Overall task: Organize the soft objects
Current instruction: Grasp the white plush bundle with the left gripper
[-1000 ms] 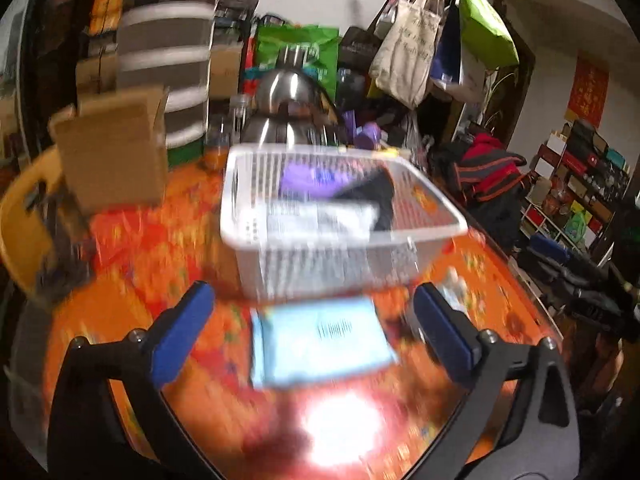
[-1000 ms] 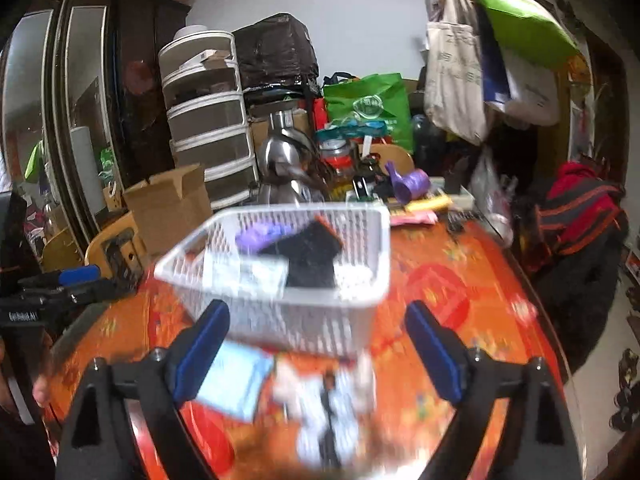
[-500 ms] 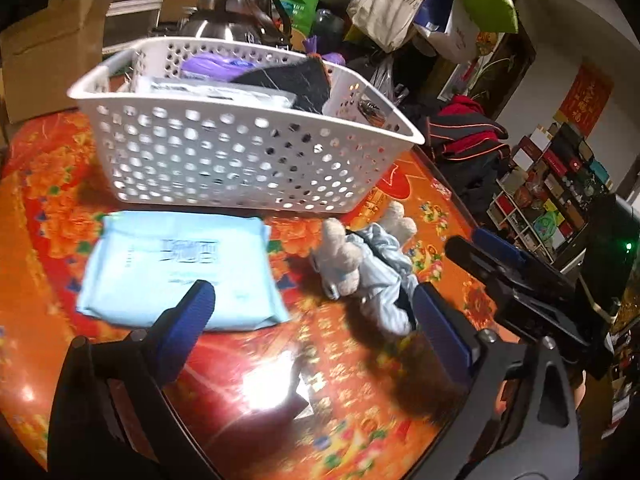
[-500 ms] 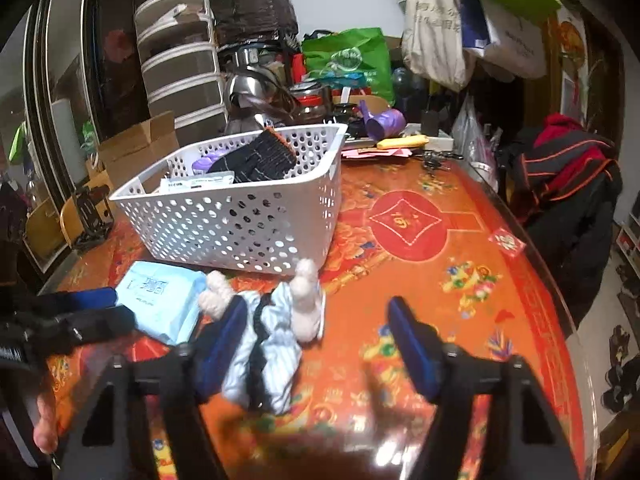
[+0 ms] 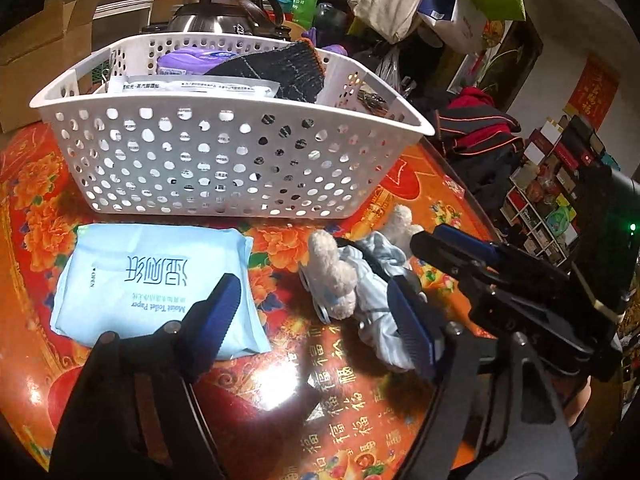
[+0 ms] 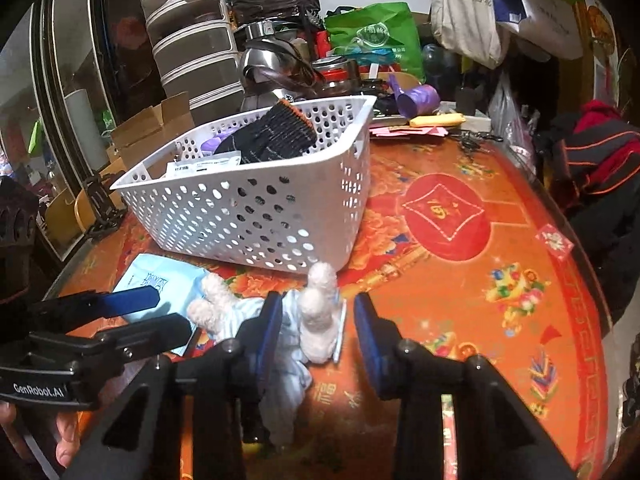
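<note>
A small plush toy (image 5: 340,276) in pale blue clothes lies on the red patterned table, in front of a white perforated basket (image 5: 224,100). A light blue wet-wipe pack (image 5: 152,276) lies to its left. My left gripper (image 5: 314,320) hangs low over both, jaws closing: one finger is over the pack, the other over the toy's clothes, and neither pad presses. My right gripper (image 6: 318,328) straddles one white limb of the plush toy (image 6: 320,320), jaws closing, with a gap still showing on the right side. The basket (image 6: 248,216) holds a black knit item, a purple pack and white packets.
A steel kettle (image 6: 268,64), stacked drawers (image 6: 192,40) and a cardboard box (image 5: 36,60) stand behind the basket. A purple scoop (image 6: 416,100) and papers lie at the far edge. Bare table (image 6: 460,280) spreads to the right. Red and black clothing (image 6: 600,148) hangs past that edge.
Both grippers came down toward the table and their jaws narrowed. The right one now has the plush toy's limb between its fingers; the left one sits over the wipe pack and the toy.
</note>
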